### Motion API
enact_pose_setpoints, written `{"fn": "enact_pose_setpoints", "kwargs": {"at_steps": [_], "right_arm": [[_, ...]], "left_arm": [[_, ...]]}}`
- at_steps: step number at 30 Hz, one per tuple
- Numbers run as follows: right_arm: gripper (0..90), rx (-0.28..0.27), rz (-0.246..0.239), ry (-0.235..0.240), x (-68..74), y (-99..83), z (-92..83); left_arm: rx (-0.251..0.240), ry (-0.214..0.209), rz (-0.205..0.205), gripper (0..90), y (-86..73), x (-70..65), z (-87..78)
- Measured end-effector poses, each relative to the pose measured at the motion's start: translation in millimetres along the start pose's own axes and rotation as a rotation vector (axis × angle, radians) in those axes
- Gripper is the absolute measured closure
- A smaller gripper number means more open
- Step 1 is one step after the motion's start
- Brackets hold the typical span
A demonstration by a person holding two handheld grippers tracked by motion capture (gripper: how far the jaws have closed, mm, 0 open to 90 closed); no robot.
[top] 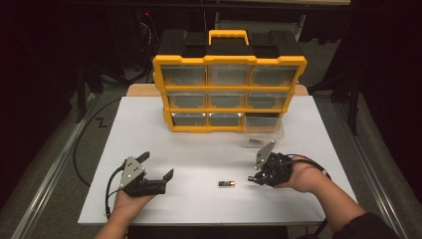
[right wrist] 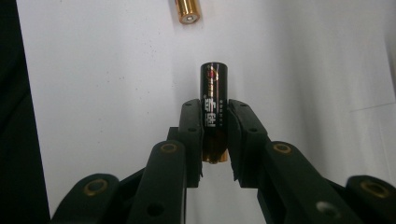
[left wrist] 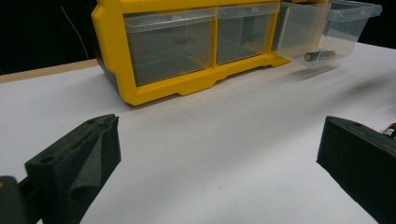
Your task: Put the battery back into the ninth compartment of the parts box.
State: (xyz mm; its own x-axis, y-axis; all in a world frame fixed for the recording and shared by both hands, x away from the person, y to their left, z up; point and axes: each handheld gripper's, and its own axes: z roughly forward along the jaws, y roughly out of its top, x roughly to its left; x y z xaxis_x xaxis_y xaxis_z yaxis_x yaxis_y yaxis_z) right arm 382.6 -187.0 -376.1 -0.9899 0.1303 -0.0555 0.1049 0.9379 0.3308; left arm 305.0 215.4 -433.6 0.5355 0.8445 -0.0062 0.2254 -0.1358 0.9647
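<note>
In the high view, the right gripper (top: 250, 178) sits near the tabletop's (top: 199, 154) front right edge, clamping a battery (top: 252, 177); a second battery (top: 226, 183) lies just left of it. The left gripper view shows the left gripper (left wrist: 219, 154) spread wide, holding nothing. In the right gripper view, the pads pinch the battery's middle.

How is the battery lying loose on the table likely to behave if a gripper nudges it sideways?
The loose battery is a smooth cylinder lying on its side on the flat white table, so it would probably roll rather than slide. It looks rigid, so it should not bend. Its glossy casing may slip unless gripped squarely, as the right gripper grips the held battery.
</note>
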Motion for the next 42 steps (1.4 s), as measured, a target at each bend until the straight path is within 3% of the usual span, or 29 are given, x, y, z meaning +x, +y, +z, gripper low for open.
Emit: {"fn": "enact_pose_setpoints", "kwargs": {"at_steps": [31,42], "right_arm": [[78.4,0.009,0.028,-0.02,-18.8,-1.1,-19.1],[78.4,0.01,0.023,-0.007,-29.0,4.7,-27.8]], "left_arm": [[-0.002,-0.006,-0.006,0.2,0.6,-1.0,-0.7],[0.002,-0.006,-0.007,0.2,0.4,0.0,-0.3]]}}
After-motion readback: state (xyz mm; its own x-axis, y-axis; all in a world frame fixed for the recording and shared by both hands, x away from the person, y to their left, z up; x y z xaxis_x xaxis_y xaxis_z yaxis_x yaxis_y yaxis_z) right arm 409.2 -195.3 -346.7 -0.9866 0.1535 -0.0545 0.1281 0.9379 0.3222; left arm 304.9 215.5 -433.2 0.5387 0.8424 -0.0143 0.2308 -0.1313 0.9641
